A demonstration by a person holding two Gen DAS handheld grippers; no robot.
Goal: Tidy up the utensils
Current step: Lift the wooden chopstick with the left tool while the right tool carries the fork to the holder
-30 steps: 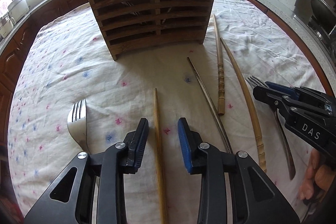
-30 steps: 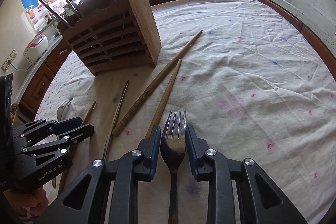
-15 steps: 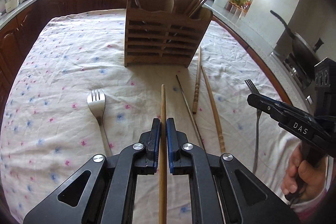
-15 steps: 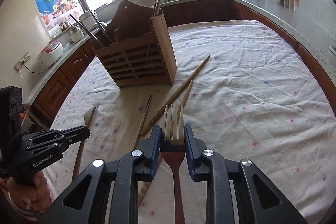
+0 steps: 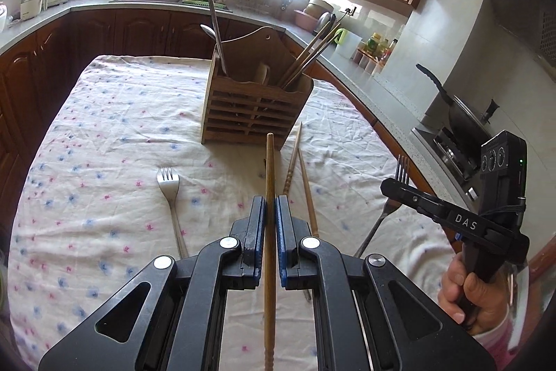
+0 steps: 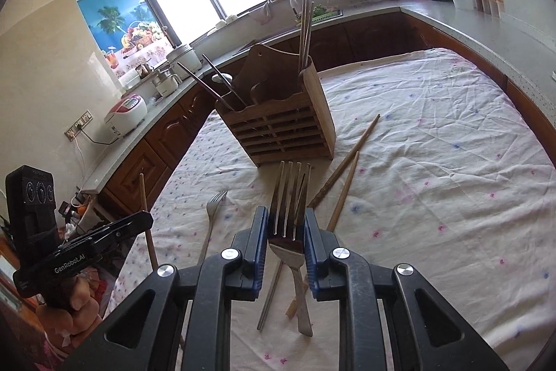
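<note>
A: Left wrist view, item one?
B: Left tongs [image 5: 270, 207], lower centre, clamped on a wooden chopstick [image 5: 269, 183]. Its tip points at the wooden utensil holder [image 5: 255, 106]; its lower end runs out of the frame bottom.

A: On the tabletop [image 5: 104, 134]?
B: Cloth-covered. One steel fork [image 5: 170, 197] left of centre, handle end hidden behind the tongs. Two loose chopsticks [image 5: 305, 183] just right of the held one, lower ends hidden likewise.

A: Right edge?
B: Right tongs [image 5: 399, 188] seen side-on, closed on a second fork [image 5: 402, 167]; only the tines and part of the handle show. The hand [image 5: 469, 294] is cut off by the frame.

A: Holder contents?
B: Upper centre; a spoon and several sticks lean out. The inside of the compartments is hard to make out.

A: Right wrist view?
B: Right tongs [image 6: 286, 232], lower centre, clamped on the second fork [image 6: 290, 197], tines up toward the utensil holder [image 6: 278, 127]. The handle hangs below the frame of the tongs.

A: Remaining?
B: Loose chopsticks [image 6: 344, 162] right of centre on the tabletop [image 6: 451, 162]; another thin stick under the tongs, partly hidden. Steel fork [image 6: 212, 211] left of centre. Left tongs [image 6: 147, 219] at the left edge, holding the wooden chopstick [image 6: 143, 193]; the grip itself cannot be told from this side.
</note>
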